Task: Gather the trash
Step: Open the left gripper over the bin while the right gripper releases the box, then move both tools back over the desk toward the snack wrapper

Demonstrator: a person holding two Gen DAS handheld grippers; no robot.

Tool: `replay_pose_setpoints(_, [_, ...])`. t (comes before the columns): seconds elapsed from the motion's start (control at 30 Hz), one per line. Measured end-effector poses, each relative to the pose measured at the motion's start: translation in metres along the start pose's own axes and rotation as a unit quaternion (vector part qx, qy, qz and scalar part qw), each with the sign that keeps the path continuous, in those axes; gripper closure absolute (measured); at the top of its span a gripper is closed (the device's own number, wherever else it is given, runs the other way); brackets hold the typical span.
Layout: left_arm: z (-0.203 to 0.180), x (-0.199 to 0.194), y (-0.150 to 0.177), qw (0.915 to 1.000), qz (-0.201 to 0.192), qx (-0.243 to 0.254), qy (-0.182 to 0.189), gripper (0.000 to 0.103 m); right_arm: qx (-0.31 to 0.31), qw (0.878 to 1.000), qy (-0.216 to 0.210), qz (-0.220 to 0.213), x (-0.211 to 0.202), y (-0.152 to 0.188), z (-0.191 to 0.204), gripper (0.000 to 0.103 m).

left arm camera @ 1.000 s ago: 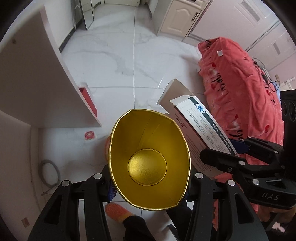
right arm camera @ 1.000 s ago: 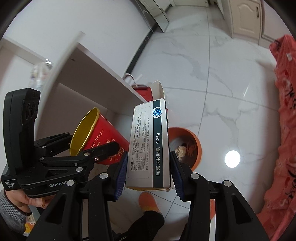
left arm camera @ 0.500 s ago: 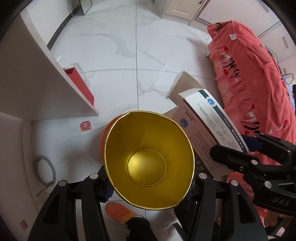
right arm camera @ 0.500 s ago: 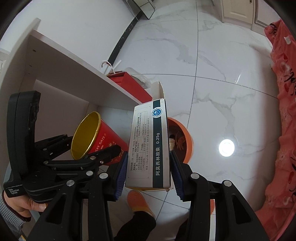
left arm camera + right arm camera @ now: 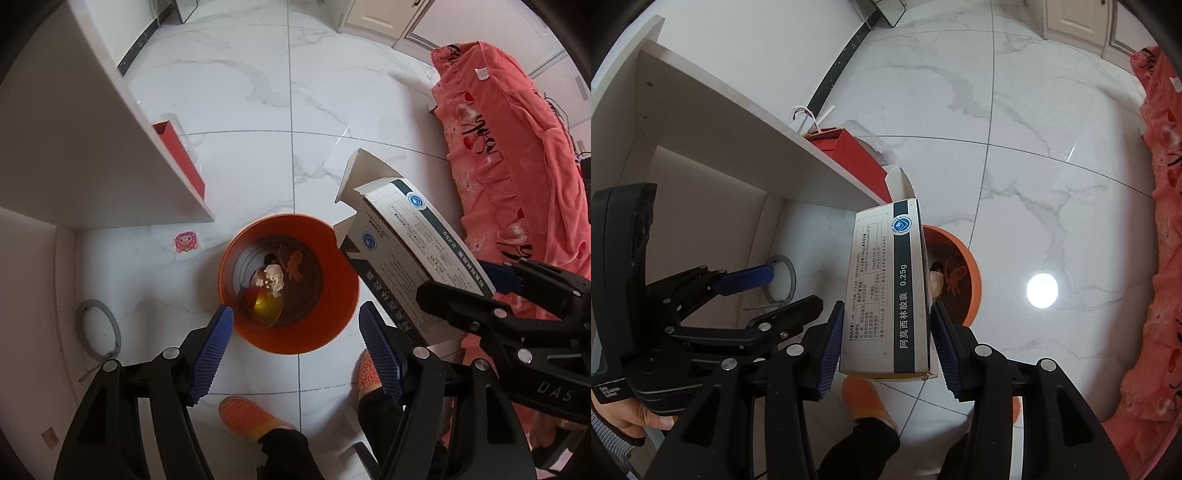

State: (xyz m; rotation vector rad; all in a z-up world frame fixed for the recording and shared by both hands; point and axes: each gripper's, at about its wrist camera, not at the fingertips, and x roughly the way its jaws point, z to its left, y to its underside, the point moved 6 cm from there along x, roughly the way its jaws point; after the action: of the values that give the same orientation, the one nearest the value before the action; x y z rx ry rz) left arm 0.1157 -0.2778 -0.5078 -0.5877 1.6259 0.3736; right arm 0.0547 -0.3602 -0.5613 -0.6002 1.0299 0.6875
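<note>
Gone from the left gripper (image 5: pixel 295 328), the gold-lined cup (image 5: pixel 266 304) lay inside the orange bin (image 5: pixel 332 317); pointing straight down above it, the jaws were opening, empty. Right gripper (image 5: pixel 886 338), angled steeply down, was opening around the medicine box (image 5: pixel 886 288).

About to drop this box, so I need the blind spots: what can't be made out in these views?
- Right wrist view: the medicine box hides most of the orange bin.
- Right gripper: jaws opening around the box; whether its pads press on it is unclear.
- Left wrist view: scraps in the bin are too small and dim to name; the box's inside faces away.
</note>
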Motion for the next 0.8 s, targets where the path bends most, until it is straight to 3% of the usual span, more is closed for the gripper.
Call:
replay_pose_setpoints(0.17, [0.009,0.000,0.005,0.9999,0.005,-0.009,-0.006,0.032,-0.005,1.000,0.005,0.002,0.007,0.000,0.002,0.052])
replay_pose_setpoints(0.27, [0.011,-0.001,0.007,0.9998,0.005,-0.015,-0.009,0.032,-0.004,1.000,0.005,-0.002,0.008,0.000,0.005,0.043])
replay_pose_setpoints(0.43, [0.012,-0.004,0.012,0.9998,0.007,-0.019,-0.010,0.032,-0.008,1.000,0.005,-0.001,0.004,0.000,0.009,0.043])
replay_pose_setpoints(0.8, [0.006,-0.050,0.015,0.9995,-0.016,-0.026,-0.008,0.032,-0.032,0.999,-0.007,-0.017,-0.059,0.007,0.040,0.043])
